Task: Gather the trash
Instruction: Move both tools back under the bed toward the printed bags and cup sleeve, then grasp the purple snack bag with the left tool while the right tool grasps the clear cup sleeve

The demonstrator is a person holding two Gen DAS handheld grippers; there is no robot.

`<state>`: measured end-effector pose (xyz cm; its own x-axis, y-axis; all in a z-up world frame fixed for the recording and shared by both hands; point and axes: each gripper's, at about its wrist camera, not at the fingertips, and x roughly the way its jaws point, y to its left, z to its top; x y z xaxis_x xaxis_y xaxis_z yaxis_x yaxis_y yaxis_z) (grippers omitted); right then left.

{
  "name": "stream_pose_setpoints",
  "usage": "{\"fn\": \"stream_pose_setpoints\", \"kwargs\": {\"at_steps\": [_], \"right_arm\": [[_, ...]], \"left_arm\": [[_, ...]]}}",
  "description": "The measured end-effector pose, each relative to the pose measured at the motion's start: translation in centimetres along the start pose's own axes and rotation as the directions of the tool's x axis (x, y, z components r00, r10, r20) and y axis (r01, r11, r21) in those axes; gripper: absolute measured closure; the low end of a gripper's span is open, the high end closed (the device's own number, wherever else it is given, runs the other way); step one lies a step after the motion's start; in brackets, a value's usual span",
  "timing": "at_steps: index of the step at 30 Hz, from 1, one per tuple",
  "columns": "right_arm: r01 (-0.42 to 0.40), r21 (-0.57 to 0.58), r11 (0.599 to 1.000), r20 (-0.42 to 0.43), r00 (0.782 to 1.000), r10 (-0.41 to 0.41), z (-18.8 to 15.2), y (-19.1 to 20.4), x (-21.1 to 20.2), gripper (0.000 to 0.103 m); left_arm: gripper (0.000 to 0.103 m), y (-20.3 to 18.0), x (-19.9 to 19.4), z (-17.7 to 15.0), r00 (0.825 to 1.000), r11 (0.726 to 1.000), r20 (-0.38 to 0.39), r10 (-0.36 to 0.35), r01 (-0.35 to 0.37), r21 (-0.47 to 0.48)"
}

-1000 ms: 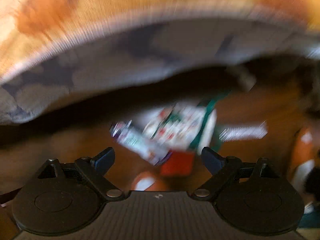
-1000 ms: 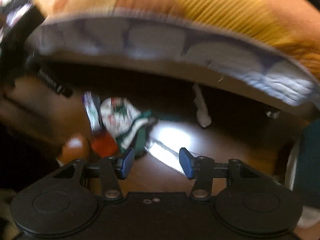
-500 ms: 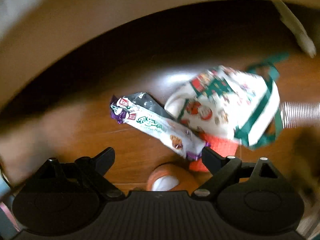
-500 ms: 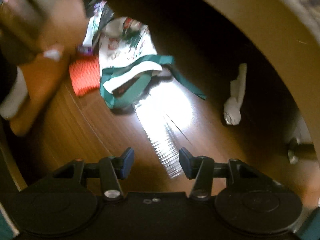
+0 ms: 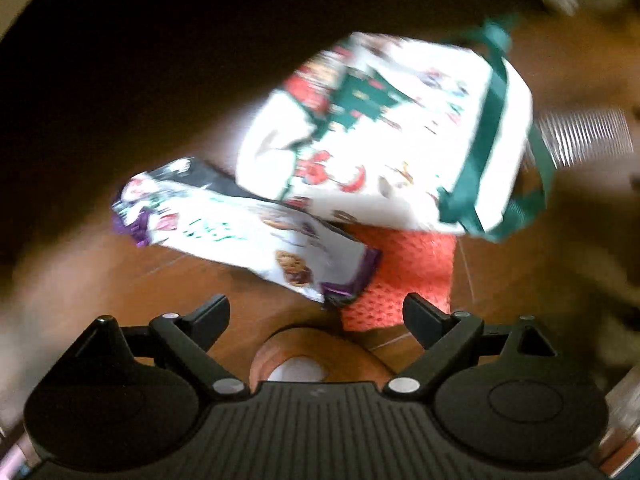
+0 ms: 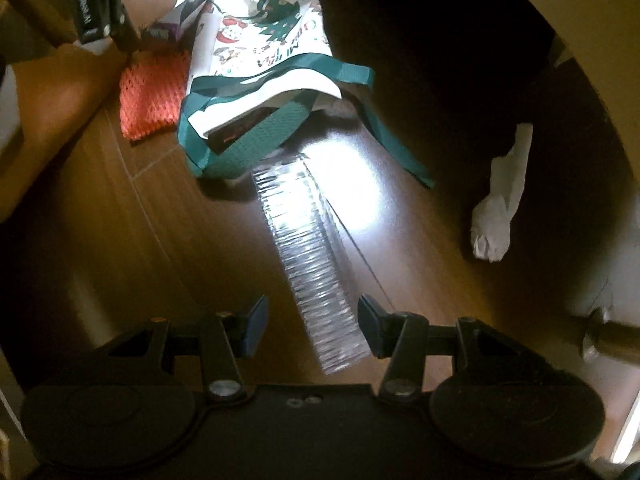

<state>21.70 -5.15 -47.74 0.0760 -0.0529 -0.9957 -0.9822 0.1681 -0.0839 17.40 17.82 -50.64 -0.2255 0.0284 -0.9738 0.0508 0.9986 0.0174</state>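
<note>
On a wooden floor lies a white tote bag [image 5: 384,136] with festive prints and green straps, also in the right wrist view [image 6: 256,60]. A white and purple snack wrapper [image 5: 248,232] lies against it, over an orange net [image 5: 400,272]. My left gripper [image 5: 316,312] hangs open just above the wrapper's near end. A long clear ribbed plastic sleeve [image 6: 312,264] runs out from the bag's mouth. My right gripper [image 6: 312,328] is open, its fingers either side of the sleeve's near end, not pressing it. A crumpled white tissue [image 6: 500,208] lies at the right.
A pale curved furniture edge [image 6: 592,60] arcs over the dark far side. A metal furniture foot [image 6: 600,340] stands at the right. An orange slipper [image 5: 304,360] shows below the left gripper. The orange net [image 6: 152,96] lies left of the bag.
Both grippers have sunk toward the floor; the bag, wrapper and sleeve now loom larger. The right gripper has rolled, so the sleeve now runs between its fingers. Both stayed open.
</note>
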Motion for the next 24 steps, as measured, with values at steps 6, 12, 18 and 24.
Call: {"fn": "stream_pose_setpoints", "kwargs": {"at_steps": [6, 12, 18, 24], "right_arm": [[0.062, -0.101, 0.993, 0.011, 0.998, -0.061, 0.5, 1.1, 2.1, 0.054], [0.091, -0.106, 0.990, 0.016, 0.996, -0.090, 1.8, 0.9, 4.2, 0.054], [0.061, -0.104, 0.993, -0.014, 0.998, -0.062, 2.6, 0.9, 5.4, 0.055], [0.040, -0.043, 0.998, -0.021, 0.999, -0.041, 2.9, 0.7, 5.2, 0.058]], "left_arm": [[0.010, -1.6, 1.4, -0.9, 0.997, 0.988, 0.029, 0.077, -0.080, 0.129], [0.037, -1.2, 2.3, -1.1, 0.996, 0.987, 0.057, 0.075, -0.083, 0.140], [0.072, -0.7, 3.3, -1.1, 0.997, 0.992, 0.060, 0.049, -0.055, 0.112], [0.079, 0.6, 3.6, -0.7, 0.996, 0.996, 0.090, 0.022, -0.030, 0.082]]}}
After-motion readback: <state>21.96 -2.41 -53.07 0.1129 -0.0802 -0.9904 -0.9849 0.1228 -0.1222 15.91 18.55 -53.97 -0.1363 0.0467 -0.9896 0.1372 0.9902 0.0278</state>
